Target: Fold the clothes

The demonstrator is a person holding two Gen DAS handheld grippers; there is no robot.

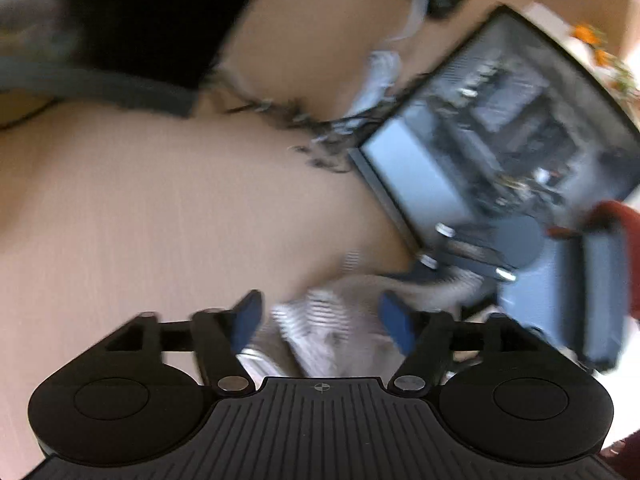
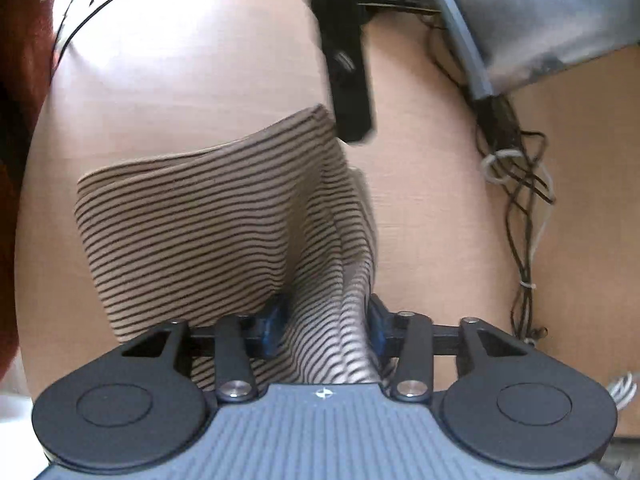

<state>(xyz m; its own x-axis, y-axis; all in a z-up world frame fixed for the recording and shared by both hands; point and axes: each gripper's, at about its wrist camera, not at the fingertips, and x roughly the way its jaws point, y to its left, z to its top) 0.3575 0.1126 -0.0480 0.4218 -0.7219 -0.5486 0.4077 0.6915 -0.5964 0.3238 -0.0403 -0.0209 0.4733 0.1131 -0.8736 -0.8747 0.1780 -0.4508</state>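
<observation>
The striped top (image 2: pixel 208 220) lies half-folded on the tabletop (image 2: pixel 432 208). Right tongs (image 2: pixel 326 320) pinch a raised fold; left tongs (image 1: pixel 320 320) gape wide, empty. Soft, limp cloth; best gripped at an edge.

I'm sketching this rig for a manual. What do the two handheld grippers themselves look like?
Both match: the left gripper and right gripper have ribbed bodies, two round black discs, black linkage arms with silver pivot pins, blue finger pads and a small crosshair mark. No cables or sleeves show.
</observation>
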